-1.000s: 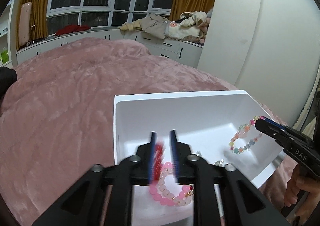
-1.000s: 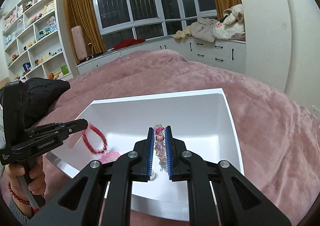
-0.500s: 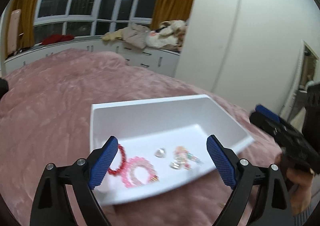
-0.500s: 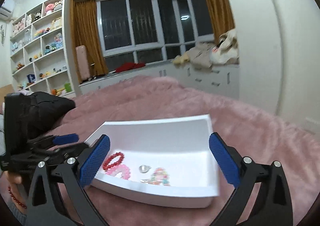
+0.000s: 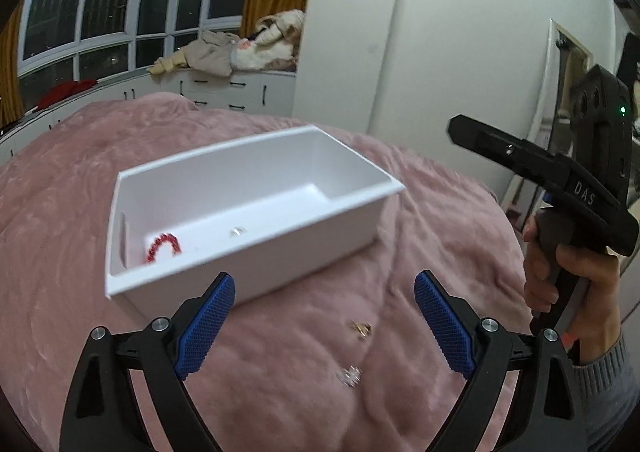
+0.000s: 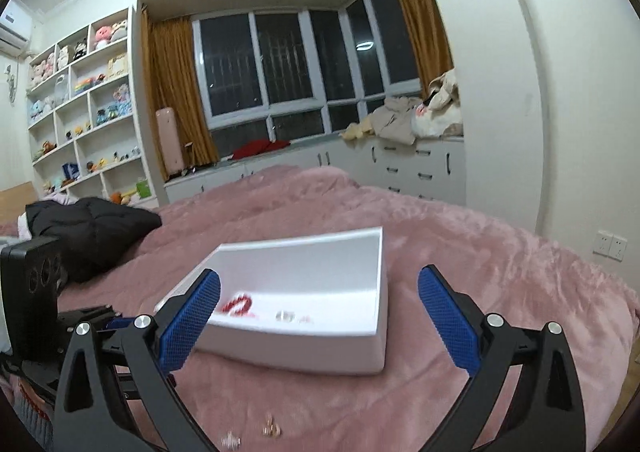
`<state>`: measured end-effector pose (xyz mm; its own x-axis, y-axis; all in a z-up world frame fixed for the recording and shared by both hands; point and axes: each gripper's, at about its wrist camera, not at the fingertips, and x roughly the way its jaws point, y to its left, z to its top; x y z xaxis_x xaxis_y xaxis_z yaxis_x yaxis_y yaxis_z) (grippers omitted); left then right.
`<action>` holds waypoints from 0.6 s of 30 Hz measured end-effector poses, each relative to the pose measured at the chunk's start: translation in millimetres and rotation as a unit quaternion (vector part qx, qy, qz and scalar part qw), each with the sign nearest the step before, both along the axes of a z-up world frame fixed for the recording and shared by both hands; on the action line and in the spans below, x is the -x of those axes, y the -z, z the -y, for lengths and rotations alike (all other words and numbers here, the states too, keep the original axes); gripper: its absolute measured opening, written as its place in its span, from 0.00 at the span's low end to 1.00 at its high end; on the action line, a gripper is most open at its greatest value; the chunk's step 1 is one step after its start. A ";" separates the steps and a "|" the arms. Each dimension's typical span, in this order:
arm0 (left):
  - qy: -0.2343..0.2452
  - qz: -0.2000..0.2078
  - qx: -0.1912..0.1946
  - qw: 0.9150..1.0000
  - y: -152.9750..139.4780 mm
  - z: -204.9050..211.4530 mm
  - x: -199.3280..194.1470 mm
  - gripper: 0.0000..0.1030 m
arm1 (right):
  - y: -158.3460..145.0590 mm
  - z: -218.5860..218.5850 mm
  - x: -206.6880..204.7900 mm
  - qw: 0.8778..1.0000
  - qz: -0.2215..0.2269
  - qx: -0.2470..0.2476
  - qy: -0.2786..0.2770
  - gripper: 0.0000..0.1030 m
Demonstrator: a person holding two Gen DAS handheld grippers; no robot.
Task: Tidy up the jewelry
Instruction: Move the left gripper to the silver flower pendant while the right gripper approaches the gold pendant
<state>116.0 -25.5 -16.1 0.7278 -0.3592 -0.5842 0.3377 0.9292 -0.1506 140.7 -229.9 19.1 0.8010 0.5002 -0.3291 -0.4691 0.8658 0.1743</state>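
Observation:
A white box [image 5: 256,248] [image 6: 320,348] sits on the pink bed. A red bead bracelet [image 5: 163,246] [image 6: 238,305] and a small clear piece [image 5: 237,231] [image 6: 285,316] lie in it. A small gold piece [image 5: 361,328] [image 6: 272,429] and a clear sparkly piece [image 5: 349,375] [image 6: 231,440] lie on the blanket in front of the box. My left gripper [image 5: 324,328] is open and empty, back from the box, above these pieces. My right gripper [image 6: 318,322] is open and empty, raised before the box; it also shows at the right of the left wrist view [image 5: 520,159].
The pink blanket [image 5: 60,232] covers the bed. A black jacket [image 6: 88,228] lies at the left. White drawers with piled clothes [image 6: 416,119] stand under the windows. Shelves with toys [image 6: 80,99] line the left wall. A white wall [image 5: 460,31] stands close on the right.
Both grippers opened, let go of the bracelets into the box, and pulled back and up. The box now looks farther away, and the small pieces on the blanket have come into view.

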 end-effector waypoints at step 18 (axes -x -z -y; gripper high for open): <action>0.061 -0.058 -0.001 0.996 90.5 28.5 9.8 0.58 | 96.2 -28.3 8.7 0.991 -0.105 0.006 -0.080 0.74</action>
